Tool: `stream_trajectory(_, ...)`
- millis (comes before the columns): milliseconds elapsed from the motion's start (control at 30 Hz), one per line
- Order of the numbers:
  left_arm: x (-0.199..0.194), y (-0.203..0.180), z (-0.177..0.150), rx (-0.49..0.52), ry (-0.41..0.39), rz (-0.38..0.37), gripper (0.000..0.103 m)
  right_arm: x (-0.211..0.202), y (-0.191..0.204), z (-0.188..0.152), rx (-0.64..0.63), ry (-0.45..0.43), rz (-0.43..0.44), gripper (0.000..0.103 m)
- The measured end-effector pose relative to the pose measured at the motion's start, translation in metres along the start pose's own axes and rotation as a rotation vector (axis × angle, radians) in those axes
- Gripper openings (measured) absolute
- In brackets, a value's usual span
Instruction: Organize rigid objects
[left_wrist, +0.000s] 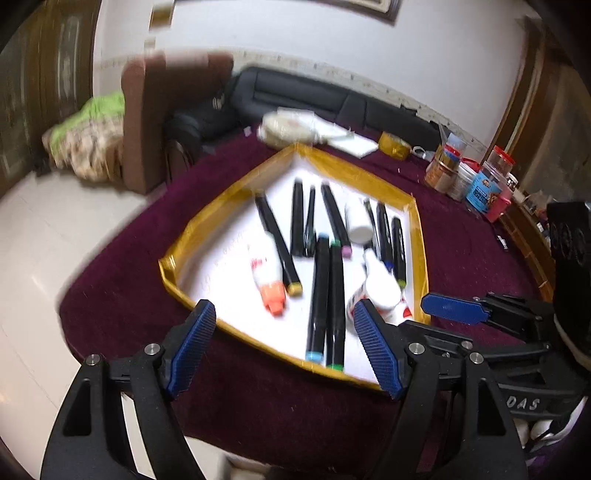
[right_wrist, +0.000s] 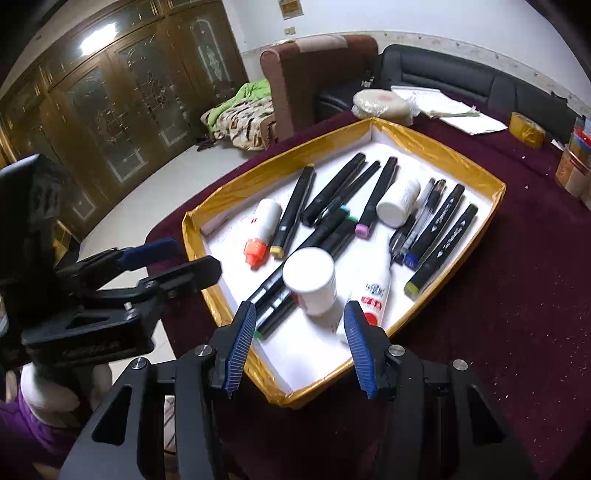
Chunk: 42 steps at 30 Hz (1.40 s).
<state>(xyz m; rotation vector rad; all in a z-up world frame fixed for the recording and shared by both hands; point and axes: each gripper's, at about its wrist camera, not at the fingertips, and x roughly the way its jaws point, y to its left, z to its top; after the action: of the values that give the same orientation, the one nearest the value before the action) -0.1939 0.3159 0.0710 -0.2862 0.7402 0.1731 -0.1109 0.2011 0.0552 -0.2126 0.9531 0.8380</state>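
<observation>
A shallow tray (right_wrist: 436, 142) with a gold-taped rim and white floor lies on the maroon table. In it are several black markers (right_wrist: 295, 206), pens, an orange-capped white bottle (right_wrist: 264, 221), a red-labelled glue bottle (right_wrist: 373, 291), a small white bottle (right_wrist: 399, 203) and a white-capped jar (right_wrist: 310, 284) resting on markers. My right gripper (right_wrist: 300, 308) hangs over the tray's near corner, open, its pads either side of the jar and clear of it. My left gripper (left_wrist: 284, 306) is open over the tray's (left_wrist: 229, 192) near rim with nothing between its fingers. Each gripper shows in the other's view: the left gripper (right_wrist: 177, 258), the right gripper (left_wrist: 458, 312).
Beyond the tray lie a wrapped round disc (right_wrist: 382, 103), papers (right_wrist: 454, 110) and a gold tape roll (right_wrist: 528, 129). Several jars (left_wrist: 476, 177) stand at the table's right edge. A brown armchair (right_wrist: 314, 66) and a black sofa (right_wrist: 461, 74) stand behind the table.
</observation>
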Motion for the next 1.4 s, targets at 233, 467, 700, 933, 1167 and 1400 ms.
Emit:
stream_trajectory(233, -0.058, -0.045, 0.015, 0.147, -0.402, 0.133, 0.099, -0.018, -0.027, -0.001, 0.135, -0.109, -0.108, 0.046)
stream_trajectory(467, -0.008, -0.051, 0.05, 0.092, -0.235, -0.038, 0.103, -0.016, -0.042, -0.02, 0.186, -0.084, -0.107, 0.046)
stream_trajectory(700, -0.003, -0.064, 0.048, 0.053, -0.227, 0.021, 0.103, -0.027, -0.052, -0.032, 0.23, -0.137, -0.159, 0.052)
stream_trajectory(933, 0.003, -0.064, 0.032, 0.015, -0.19, 0.16, 0.103, -0.025, -0.04, -0.04, 0.165, -0.14, -0.21, 0.052)
stream_trajectory(1167, 0.006, -0.052, 0.027, -0.009, -0.16, 0.2, 0.103, -0.021, -0.03, -0.04, 0.135, -0.128, -0.219, 0.053)
stream_trajectory(1400, 0.01, -0.041, 0.025, -0.031, -0.134, 0.199, 0.103, -0.016, -0.025, -0.04, 0.129, -0.113, -0.224, 0.053)
